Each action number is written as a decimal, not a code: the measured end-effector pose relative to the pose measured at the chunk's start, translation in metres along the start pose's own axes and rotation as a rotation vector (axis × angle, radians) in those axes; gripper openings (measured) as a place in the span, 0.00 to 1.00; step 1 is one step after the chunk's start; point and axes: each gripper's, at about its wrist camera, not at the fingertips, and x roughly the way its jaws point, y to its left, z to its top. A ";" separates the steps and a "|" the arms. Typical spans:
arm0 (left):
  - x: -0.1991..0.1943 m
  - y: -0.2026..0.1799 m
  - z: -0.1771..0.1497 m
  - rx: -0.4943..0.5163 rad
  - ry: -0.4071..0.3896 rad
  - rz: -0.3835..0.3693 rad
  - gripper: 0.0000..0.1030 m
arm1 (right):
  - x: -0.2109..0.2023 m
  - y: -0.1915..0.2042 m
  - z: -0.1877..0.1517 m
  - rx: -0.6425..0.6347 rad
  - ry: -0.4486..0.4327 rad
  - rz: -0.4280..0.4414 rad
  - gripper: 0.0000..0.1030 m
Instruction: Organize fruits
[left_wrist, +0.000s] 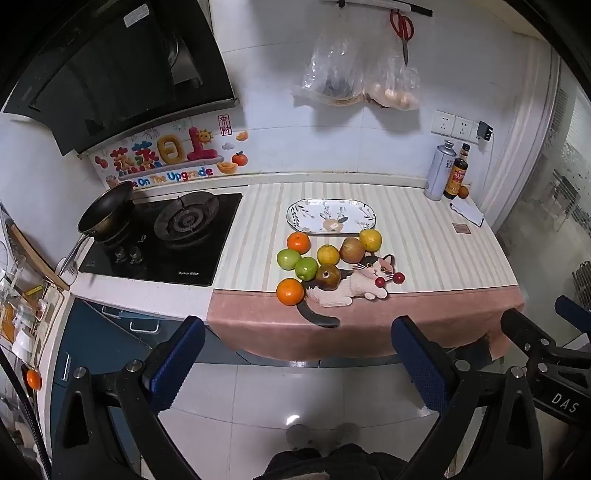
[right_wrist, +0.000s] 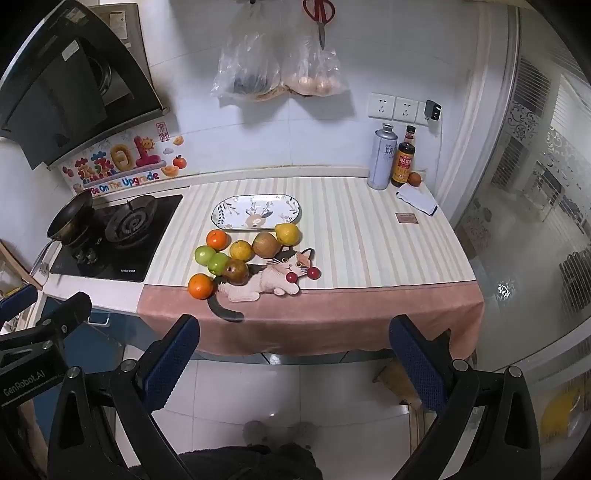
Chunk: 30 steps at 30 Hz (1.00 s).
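Observation:
Several fruits lie in a cluster on the striped counter mat: two oranges (left_wrist: 290, 291) (left_wrist: 298, 242), two green apples (left_wrist: 289, 259), two yellow citrus (left_wrist: 370, 240) and two brownish pears (left_wrist: 328, 277). Behind them sits an empty oval plate (left_wrist: 331, 216) with a deer print; it also shows in the right wrist view (right_wrist: 256, 211), with the nearest orange (right_wrist: 201, 286) in front of it. My left gripper (left_wrist: 297, 360) is open and empty, held back over the floor in front of the counter. My right gripper (right_wrist: 295, 356) is open and empty too, beside it.
A cat-shaped mat (left_wrist: 354, 282) lies next to the fruit. A gas hob (left_wrist: 166, 236) with a pan (left_wrist: 105, 210) is on the left. A can, a sauce bottle (left_wrist: 457, 173) and a folded cloth (left_wrist: 467, 212) stand at the back right. Bags (left_wrist: 354, 74) and scissors hang on the wall.

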 end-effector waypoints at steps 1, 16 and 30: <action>0.000 0.000 0.000 -0.001 0.004 -0.001 1.00 | 0.000 0.000 0.000 0.000 -0.002 0.001 1.00; 0.001 0.004 -0.003 -0.012 0.008 -0.011 1.00 | 0.003 0.010 -0.013 -0.007 -0.010 0.007 1.00; -0.001 0.008 -0.002 -0.012 0.003 -0.011 1.00 | 0.001 0.006 -0.002 0.005 -0.014 0.016 1.00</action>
